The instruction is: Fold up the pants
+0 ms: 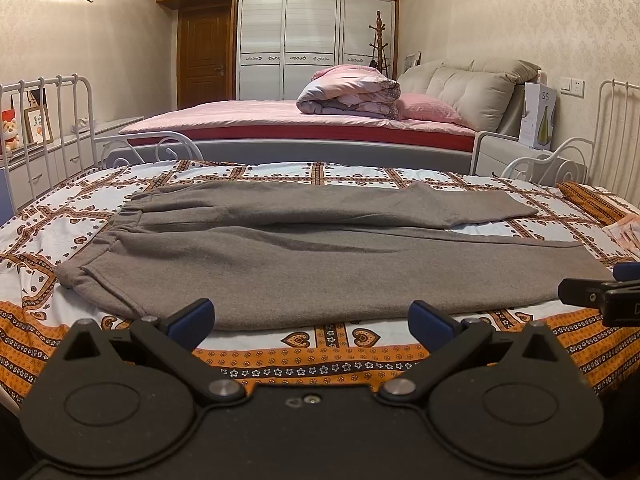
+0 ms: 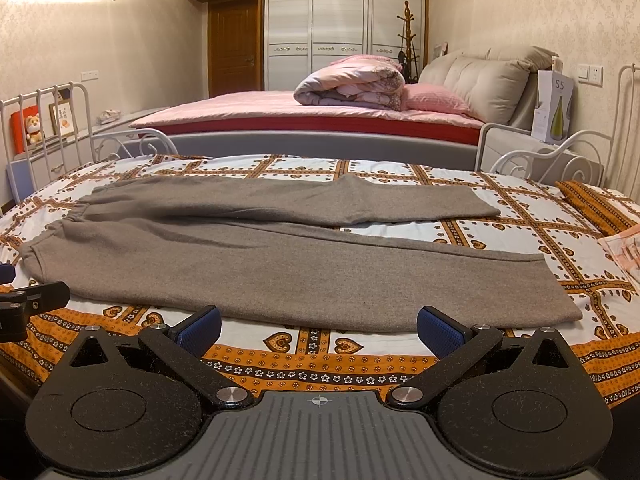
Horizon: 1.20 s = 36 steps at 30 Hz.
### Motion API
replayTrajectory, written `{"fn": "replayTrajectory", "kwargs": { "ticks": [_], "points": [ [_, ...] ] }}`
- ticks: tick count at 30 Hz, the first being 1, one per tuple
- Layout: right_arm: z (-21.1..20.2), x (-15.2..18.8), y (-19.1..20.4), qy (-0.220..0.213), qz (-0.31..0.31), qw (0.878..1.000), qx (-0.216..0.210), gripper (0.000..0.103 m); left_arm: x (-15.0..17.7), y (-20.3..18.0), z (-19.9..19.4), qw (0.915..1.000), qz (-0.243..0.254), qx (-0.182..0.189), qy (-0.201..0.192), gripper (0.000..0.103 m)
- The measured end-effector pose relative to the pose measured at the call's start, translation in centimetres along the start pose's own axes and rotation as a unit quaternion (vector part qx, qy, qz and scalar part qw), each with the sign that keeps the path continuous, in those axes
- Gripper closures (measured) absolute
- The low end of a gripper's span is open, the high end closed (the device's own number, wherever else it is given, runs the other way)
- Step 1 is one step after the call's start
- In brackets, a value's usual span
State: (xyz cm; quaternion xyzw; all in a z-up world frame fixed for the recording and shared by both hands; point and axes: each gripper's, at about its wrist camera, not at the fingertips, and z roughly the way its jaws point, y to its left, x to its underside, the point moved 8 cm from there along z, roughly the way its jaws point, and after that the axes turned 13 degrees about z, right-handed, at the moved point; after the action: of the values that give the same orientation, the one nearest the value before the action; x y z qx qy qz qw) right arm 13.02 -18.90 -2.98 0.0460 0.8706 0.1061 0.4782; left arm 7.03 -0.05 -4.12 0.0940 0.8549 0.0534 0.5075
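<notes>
The left gripper (image 1: 311,316), black with blue rubber pads, hangs with its jaws spread wide and empty just short of the near edge of a pair of grey-brown fleece pants (image 1: 320,264). The right gripper (image 2: 319,326), of the same make, is likewise wide open and holding nothing, near the lower leg. The pants lie flat across a bedspread (image 2: 304,364) patterned in orange, white and black hearts, waistband to the left, both legs running right and parted at the hems. Beyond stand a white metal bed frame (image 1: 48,120) and a pink-sheeted bed (image 1: 256,116).
</notes>
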Motion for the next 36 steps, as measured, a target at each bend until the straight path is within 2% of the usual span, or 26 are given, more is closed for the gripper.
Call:
{"fn": "replayTrajectory", "kwargs": {
  "ticks": [18,22,26,28,30,33,34,36],
  "points": [
    [0.2,0.0,0.1,0.0,-0.003,1.0,-0.002,0.0,-0.1,-0.1,-0.1,1.0,0.003,0.001,0.001,0.006],
    [0.2,-0.2,0.1,0.002,0.001,1.0,-0.005,0.0,-0.3,0.6,0.3,0.9999,0.0,-0.001,0.014,0.006],
    [0.4,-1.7,0.0,0.0,0.006,0.999,-0.033,0.0,-1.7,4.0,1.7,0.9986,-0.037,-0.001,0.037,0.006],
    [1.1,-3.2,0.3,-0.002,-0.004,0.999,-0.052,0.0,-2.7,6.2,2.9,0.9982,-0.049,0.015,0.03,0.006],
    [2.2,-4.9,0.7,-0.006,-0.011,0.997,-0.074,0.0,-3.9,9.0,4.7,0.9979,-0.053,0.011,0.036,0.006],
    [4.8,-7.9,1.2,-0.016,-0.023,0.995,-0.098,0.0,-5.5,13.3,7.2,0.9985,-0.038,-0.02,0.033,0.006],
    [6.0,-9.1,1.5,-0.022,-0.031,0.994,-0.107,0.0,-6.0,14.9,8.5,0.9987,-0.031,-0.019,0.035,0.008],
    [8.7,-10.8,2.3,-0.018,-0.05,0.991,-0.121,0.0,-6.8,18.5,11.5,0.9976,-0.037,-0.023,0.053,0.02]
  ]
}}
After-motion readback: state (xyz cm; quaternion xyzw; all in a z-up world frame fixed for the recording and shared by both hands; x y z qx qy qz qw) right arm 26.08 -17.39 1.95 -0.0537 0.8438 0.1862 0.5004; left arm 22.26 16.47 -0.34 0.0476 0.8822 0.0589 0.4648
